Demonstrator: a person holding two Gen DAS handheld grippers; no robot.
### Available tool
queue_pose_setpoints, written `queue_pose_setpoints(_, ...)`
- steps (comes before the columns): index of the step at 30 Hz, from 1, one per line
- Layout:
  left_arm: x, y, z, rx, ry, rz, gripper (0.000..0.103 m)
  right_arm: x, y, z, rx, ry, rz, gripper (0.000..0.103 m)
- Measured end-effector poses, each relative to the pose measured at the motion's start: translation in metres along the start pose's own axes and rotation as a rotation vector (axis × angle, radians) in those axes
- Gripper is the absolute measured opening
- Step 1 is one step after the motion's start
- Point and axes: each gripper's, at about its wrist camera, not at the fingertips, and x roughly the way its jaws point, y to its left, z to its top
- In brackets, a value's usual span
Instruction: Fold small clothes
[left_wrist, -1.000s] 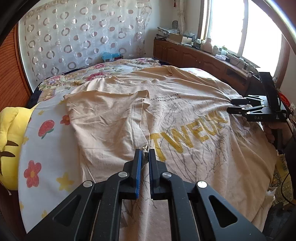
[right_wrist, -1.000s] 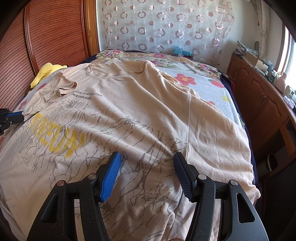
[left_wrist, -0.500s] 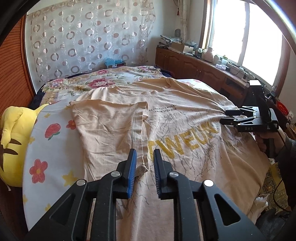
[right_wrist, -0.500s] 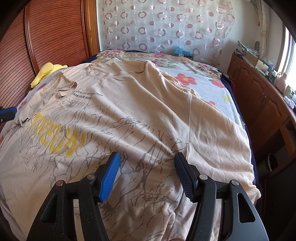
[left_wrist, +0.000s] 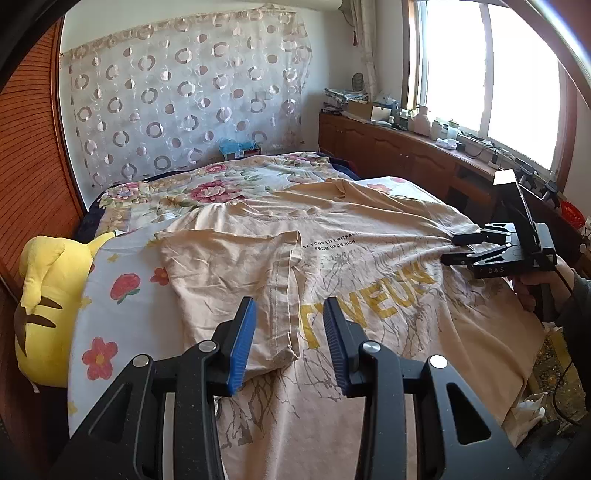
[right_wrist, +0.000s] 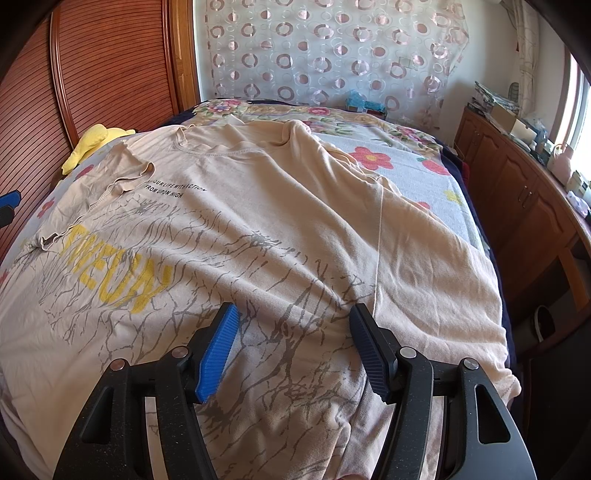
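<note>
So I've got the beige t-shirt (left_wrist: 369, 266) spread face up across the bed (left_wrist: 122, 317), yellow lettering and grey crackle print showing. One sleeve (left_wrist: 229, 280) is folded in over the chest, its hem edge lying right along the start of the yellow word.

From the left wrist cam: my left gripper (left_wrist: 290, 332) hangs over that folded sleeve with its jaws opening, blue pads apart and nothing pinched; the sleeve's lower corner sits on the shirt below the gap, loose. This view also gets the yellow plush toy (left_wrist: 44, 310) off the shirt's sleeve side, and my right gripper (left_wrist: 452, 249) out at the far side of the shirt with a hand (left_wrist: 535, 291) on its grip. You can't see that hand in the other cam at all.

From the right wrist cam: the right gripper (right_wrist: 291, 343) is parked low over the lower printed part of the shirt, jaws spread fairly wide, nothing between them but flat fabric underneath; whether the tips touch the cloth I can't tell. Only this view shows the other sleeve (right_wrist: 436, 266) still laid out flat toward the wooden cabinets (right_wrist: 517, 184), plus just a blue sliver of the left gripper at the frame edge past the folded sleeve.
</note>
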Motion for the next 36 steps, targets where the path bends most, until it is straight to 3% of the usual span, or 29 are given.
queue_pose_setpoints(2, 0.000, 0.000, 0.000, 0.000, -0.006, 0.009, 0.047, 0.000, 0.000, 0.000, 0.000, 0.000, 0.001, 0.065)
queue_pose_setpoints(3, -0.001, 0.000, 0.001, -0.005, -0.016, 0.009, 0.066, 0.000, 0.000, 0.000, 0.000, 0.000, 0.000, 0.065)
queue_pose_setpoints(4, -0.003, 0.001, 0.001, -0.016, -0.032, 0.003, 0.076, 0.000, 0.000, 0.000, 0.000, 0.000, 0.000, 0.065)
queue_pose_setpoints(6, -0.006, 0.002, 0.001, -0.032, -0.050, -0.009, 0.079, 0.000, 0.000, 0.000, 0.000, 0.000, 0.000, 0.065)
queue_pose_setpoints(15, -0.004, 0.004, -0.001, -0.048, -0.051, 0.033, 0.079, 0.000, 0.000, 0.000, -0.001, -0.001, 0.001, 0.066)
queue_pose_setpoints(21, -0.001, 0.002, -0.005, -0.070, -0.051, 0.015, 0.079, -0.009, -0.007, -0.001, 0.015, -0.036, 0.010, 0.066)
queue_pose_setpoints(27, -0.001, -0.007, -0.008, -0.065, -0.056, -0.004, 0.079, -0.047, -0.061, -0.015, 0.119, -0.107, -0.083, 0.066)
queue_pose_setpoints(32, 0.001, -0.014, -0.008, -0.070, -0.052, -0.026, 0.079, -0.053, -0.112, -0.034, 0.212, -0.076, -0.157, 0.066)
queue_pose_setpoints(36, 0.004, -0.019, -0.009, -0.066, -0.043, -0.034, 0.079, -0.044, -0.132, -0.047, 0.275, -0.034, -0.133, 0.066)
